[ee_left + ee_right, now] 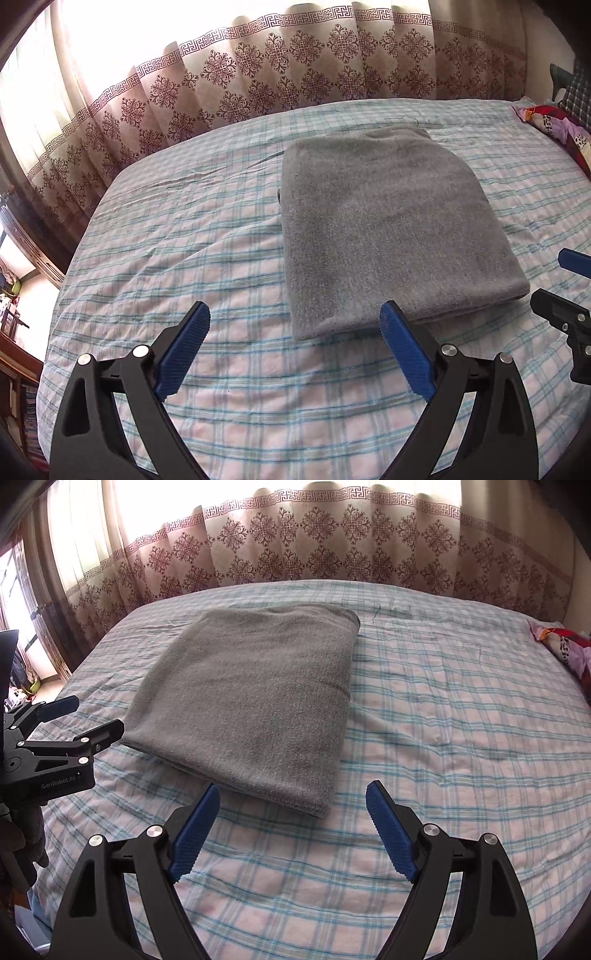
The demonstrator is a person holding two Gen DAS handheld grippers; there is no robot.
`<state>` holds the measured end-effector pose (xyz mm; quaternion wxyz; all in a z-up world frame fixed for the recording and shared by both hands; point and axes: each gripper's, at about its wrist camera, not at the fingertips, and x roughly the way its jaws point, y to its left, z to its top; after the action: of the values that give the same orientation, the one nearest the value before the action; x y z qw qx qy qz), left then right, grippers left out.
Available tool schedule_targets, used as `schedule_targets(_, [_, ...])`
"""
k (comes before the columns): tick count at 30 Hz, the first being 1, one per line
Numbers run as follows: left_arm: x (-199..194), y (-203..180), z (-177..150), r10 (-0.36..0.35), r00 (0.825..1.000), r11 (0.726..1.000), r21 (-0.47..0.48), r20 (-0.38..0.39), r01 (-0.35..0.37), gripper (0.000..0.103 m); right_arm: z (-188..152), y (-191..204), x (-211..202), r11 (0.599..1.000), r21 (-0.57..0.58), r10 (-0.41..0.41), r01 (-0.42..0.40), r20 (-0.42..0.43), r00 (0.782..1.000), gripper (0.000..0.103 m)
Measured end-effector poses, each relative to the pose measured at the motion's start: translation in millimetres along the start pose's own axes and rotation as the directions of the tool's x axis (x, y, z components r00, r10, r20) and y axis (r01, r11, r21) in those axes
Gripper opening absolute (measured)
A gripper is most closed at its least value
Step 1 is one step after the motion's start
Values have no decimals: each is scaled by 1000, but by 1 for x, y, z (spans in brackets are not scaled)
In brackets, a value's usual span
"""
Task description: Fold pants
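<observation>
The grey pants point(384, 229) lie folded into a flat rectangle on the checked bed sheet point(184, 229). My left gripper point(295, 317) hovers open just short of their near left corner, nothing between its blue pads point(181, 354). In the right wrist view the same folded pants point(251, 698) lie ahead and to the left. My right gripper point(293, 797) stands open above their near right corner, holding nothing. The other gripper shows at each view's edge: the right one point(565, 291), the left one point(81, 723), both open.
A patterned curtain point(295, 62) hangs behind the bed with bright window light. A colourful pillow or quilt point(554, 122) lies at the bed's far right. Shelves and clutter point(14, 325) stand left of the bed. A gloved hand point(22, 834) holds the left gripper.
</observation>
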<state>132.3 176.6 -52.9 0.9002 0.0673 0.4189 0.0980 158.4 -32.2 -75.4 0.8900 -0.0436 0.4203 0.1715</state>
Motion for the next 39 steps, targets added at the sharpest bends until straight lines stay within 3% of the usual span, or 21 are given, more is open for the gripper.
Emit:
schedule_targets(24, [-44,-2,7,19,995,999,-28,99,-16,100,3,7,-43,999,-4,-37,37,117,992,82])
schedule_targets(39, [-44,-5,7,78,994,996,-38,78,-75,100,2,7,-46,999,-6,-51,52,132,990,92])
